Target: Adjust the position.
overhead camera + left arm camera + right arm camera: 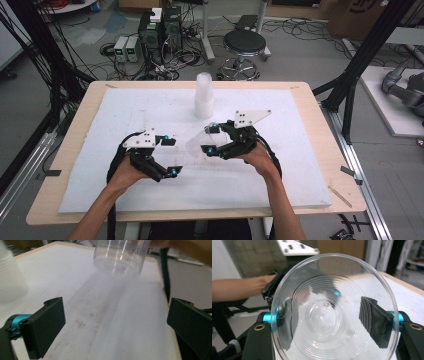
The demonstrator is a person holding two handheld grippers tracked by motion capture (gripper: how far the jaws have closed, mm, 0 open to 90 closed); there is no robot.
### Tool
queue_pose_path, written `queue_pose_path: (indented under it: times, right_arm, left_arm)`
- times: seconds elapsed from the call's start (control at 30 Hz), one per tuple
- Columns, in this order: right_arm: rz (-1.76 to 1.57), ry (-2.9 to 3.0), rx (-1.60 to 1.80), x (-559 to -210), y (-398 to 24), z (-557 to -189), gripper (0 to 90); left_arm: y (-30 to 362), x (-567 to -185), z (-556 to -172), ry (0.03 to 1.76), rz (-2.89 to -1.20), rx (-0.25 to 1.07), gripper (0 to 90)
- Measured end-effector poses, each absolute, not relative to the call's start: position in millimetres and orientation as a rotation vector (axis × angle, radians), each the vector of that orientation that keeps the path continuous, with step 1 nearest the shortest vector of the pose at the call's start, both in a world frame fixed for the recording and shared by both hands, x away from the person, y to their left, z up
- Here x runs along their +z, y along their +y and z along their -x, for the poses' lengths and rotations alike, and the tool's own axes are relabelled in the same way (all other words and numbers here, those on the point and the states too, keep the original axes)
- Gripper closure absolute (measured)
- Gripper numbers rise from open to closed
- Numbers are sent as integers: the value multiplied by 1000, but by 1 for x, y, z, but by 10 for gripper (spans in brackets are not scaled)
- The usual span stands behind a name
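A: What is the biggest thing here?
B: The counter, a pale wooden top with a white pad covering most of it.

A: And standing on the pad?
B: A stack of white cups, upright, near the far edge and well apart from both hands.

A: What are the hands holding?
B: Each holds black tongs. The right tongs are clamped on a clear plastic cup; in the right gripper view the two pads press the cup's sides from outside, its open mouth facing the camera.

A: Where does that cup sit?
B: Tipped on its side near the middle of the pad, just in front of the stack. I cannot tell whether it touches the pad.

A: And the left tongs?
B: The left tongs stand wide apart with nothing between them, near the clear cup but not touching it.
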State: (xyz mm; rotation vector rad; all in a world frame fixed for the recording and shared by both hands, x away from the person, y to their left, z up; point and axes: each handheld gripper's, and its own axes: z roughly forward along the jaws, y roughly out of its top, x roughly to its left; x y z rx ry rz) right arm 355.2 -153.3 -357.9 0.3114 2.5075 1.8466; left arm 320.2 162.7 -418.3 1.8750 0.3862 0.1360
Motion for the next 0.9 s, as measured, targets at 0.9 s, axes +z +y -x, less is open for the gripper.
queue_pose_path:
  times: [0.9]
  right_arm:
    - [-641,2649,1110,-344,-147,-377,330]
  left_arm:
    - [221,-466,-307,754,-1794,328,22]
